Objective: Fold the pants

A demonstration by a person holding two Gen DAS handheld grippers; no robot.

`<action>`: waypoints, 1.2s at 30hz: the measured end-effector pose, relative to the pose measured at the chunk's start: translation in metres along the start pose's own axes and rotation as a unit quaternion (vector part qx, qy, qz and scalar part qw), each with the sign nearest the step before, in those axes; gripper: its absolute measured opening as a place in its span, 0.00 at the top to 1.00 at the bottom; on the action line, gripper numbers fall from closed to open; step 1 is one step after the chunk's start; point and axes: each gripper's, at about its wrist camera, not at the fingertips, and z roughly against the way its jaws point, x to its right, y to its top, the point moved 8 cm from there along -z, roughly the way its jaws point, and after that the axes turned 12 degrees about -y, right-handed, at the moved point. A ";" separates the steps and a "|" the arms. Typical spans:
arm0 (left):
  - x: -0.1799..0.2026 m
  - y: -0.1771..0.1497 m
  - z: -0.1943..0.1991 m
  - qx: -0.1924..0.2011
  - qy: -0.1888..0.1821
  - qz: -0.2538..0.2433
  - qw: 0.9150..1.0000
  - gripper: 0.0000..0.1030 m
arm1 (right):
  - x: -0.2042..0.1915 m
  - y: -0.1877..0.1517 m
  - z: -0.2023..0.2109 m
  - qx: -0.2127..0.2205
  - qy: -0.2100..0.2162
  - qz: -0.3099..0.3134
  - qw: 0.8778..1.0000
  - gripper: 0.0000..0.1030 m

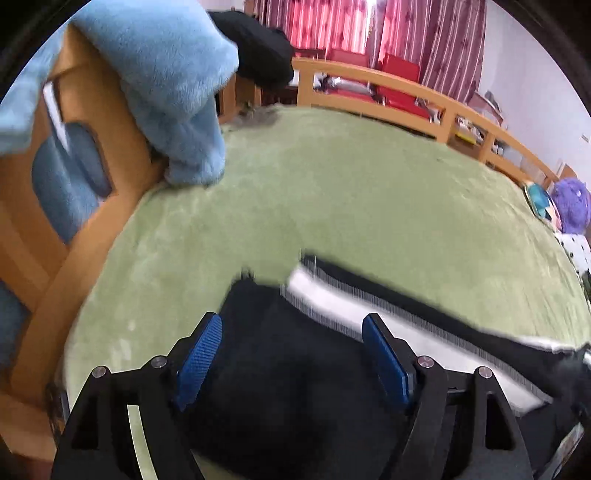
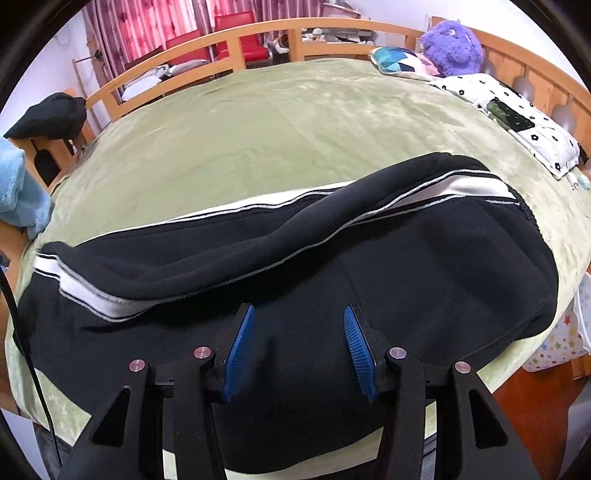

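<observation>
Black pants point(image 2: 424, 266) with a white side stripe point(image 2: 465, 186) lie lengthwise across the green bed cover point(image 2: 295, 122), one leg doubled over the other. My right gripper point(image 2: 300, 309) hovers over the near edge of the pants, its blue pads apart with only cloth below them. In the left wrist view the leg end of the pants point(image 1: 277, 387) and its white stripe point(image 1: 369, 306) look blurred. My left gripper point(image 1: 291, 319) stands open just above that end, and nothing is pinched between its pads.
A wooden bed rail point(image 1: 406, 88) runs round the far side. A light blue fleece point(image 1: 166, 74) and a black garment point(image 1: 258, 48) hang on the wooden footboard point(image 1: 92, 122) at left. A purple plush point(image 2: 454, 44), pillows point(image 2: 517, 118) and red chairs point(image 2: 236, 29) sit beyond.
</observation>
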 end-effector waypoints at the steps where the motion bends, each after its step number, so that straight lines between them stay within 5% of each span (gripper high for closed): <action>1: 0.000 -0.012 0.000 -0.009 -0.007 0.007 1.000 0.25 | -0.002 -0.002 0.002 0.001 0.003 -0.002 1.000 0.52; 6: -0.008 -0.077 -0.003 -0.026 -0.052 0.055 0.997 0.25 | -0.006 -0.016 0.001 -0.013 0.011 -0.002 1.000 0.52; 11: -0.042 -0.104 -0.008 -0.005 -0.057 0.119 0.991 0.27 | -0.008 -0.024 0.000 -0.016 0.009 0.009 1.000 0.52; 15: -0.063 -0.101 -0.016 0.001 -0.041 0.137 0.990 0.29 | -0.010 -0.028 -0.001 -0.015 0.003 0.016 1.000 0.51; 18: -0.069 -0.094 -0.028 0.002 -0.061 0.150 0.987 0.32 | -0.012 -0.029 -0.005 -0.019 0.000 0.013 1.000 0.50; 23: -0.076 -0.082 -0.041 -0.001 -0.077 0.173 0.982 0.45 | -0.017 -0.026 -0.011 -0.026 -0.007 0.013 1.000 0.50; 25: -0.079 -0.082 -0.036 -0.019 -0.050 0.186 0.981 0.56 | -0.020 -0.023 -0.014 -0.030 -0.009 0.013 0.999 0.50; 32: -0.051 -0.060 -0.004 0.018 -0.087 0.126 0.988 0.54 | -0.032 -0.023 -0.022 -0.040 -0.009 0.025 0.999 0.50; 36: -0.066 -0.064 -0.036 0.001 -0.081 0.164 0.983 0.54 | -0.041 -0.026 -0.026 -0.042 -0.009 0.035 0.998 0.50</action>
